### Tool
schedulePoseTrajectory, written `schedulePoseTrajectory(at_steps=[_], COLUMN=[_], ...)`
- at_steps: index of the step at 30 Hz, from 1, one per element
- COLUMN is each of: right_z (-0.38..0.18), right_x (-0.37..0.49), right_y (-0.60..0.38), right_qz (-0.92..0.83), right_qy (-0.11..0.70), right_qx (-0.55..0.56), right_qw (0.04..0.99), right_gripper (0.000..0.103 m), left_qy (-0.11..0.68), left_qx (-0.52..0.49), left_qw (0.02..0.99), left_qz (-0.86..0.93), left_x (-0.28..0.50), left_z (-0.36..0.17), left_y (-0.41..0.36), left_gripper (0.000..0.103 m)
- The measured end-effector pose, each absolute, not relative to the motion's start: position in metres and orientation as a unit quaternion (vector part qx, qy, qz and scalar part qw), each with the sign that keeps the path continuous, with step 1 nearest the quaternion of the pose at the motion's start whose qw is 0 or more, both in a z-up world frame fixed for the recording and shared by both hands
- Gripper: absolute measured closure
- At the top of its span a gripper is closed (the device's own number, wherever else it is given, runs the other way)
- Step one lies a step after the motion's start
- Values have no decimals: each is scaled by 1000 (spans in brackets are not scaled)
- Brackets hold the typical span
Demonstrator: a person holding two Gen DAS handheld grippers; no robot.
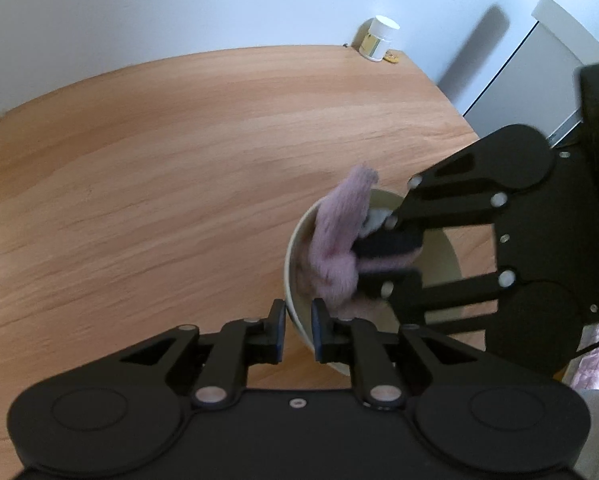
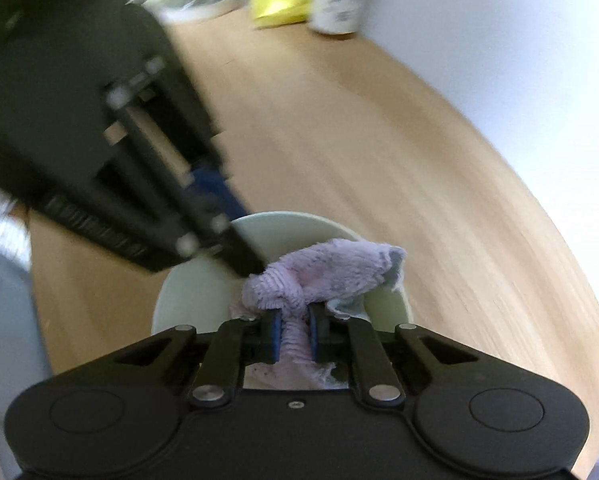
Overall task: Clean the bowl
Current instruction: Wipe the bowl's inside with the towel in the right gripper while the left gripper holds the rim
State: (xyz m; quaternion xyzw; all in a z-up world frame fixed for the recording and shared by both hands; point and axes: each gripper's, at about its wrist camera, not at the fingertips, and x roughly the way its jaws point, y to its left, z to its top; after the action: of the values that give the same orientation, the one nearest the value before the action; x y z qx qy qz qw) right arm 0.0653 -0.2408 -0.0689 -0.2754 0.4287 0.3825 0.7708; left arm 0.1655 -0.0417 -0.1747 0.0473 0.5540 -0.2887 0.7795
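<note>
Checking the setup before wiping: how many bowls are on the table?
1: the bowl near the table edge, rim clamped by the left gripper. Others may be hidden.

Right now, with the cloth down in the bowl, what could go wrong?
1. The left hand-held gripper pinches only the bowl rim, so hard wiping might twist the bowl loose.
2. The right hand-held gripper grips a narrow bunch of the pink cloth, which could slip out.

A home: wooden table (image 1: pixel 179 160) by a white wall, jar (image 1: pixel 379 38) on it.
</note>
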Motion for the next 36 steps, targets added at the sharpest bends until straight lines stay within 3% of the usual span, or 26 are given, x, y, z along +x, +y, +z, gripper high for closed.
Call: schedulePoseTrajectory(at_steps=[9, 15, 26, 30, 36], right_z=[-52, -61, -77, -76, -76], right_x=[36, 64, 101, 114, 117], right_y=[-264, -246, -222, -232, -251], right_qz=[349, 376, 406, 435, 478], right_qy=[396, 392, 475, 528, 571], right_qx=[-246, -252, -298, -261, -195], right_qw=[813, 801, 722, 681, 638], right_gripper=[90, 90, 90, 90, 89], left_qy=[553, 542, 535, 540, 539], left_qx=[58, 78, 71, 52, 52], left_qw=[775, 777, 786, 790, 795], left_qz=[-301, -309, -301, -285, -273], left_x=[165, 167, 175, 179, 176], left_z=[-174, -173, -170, -171, -169], left_y=[-45, -45, -43, -41, -40], left_gripper=[90, 88, 93, 100, 98])
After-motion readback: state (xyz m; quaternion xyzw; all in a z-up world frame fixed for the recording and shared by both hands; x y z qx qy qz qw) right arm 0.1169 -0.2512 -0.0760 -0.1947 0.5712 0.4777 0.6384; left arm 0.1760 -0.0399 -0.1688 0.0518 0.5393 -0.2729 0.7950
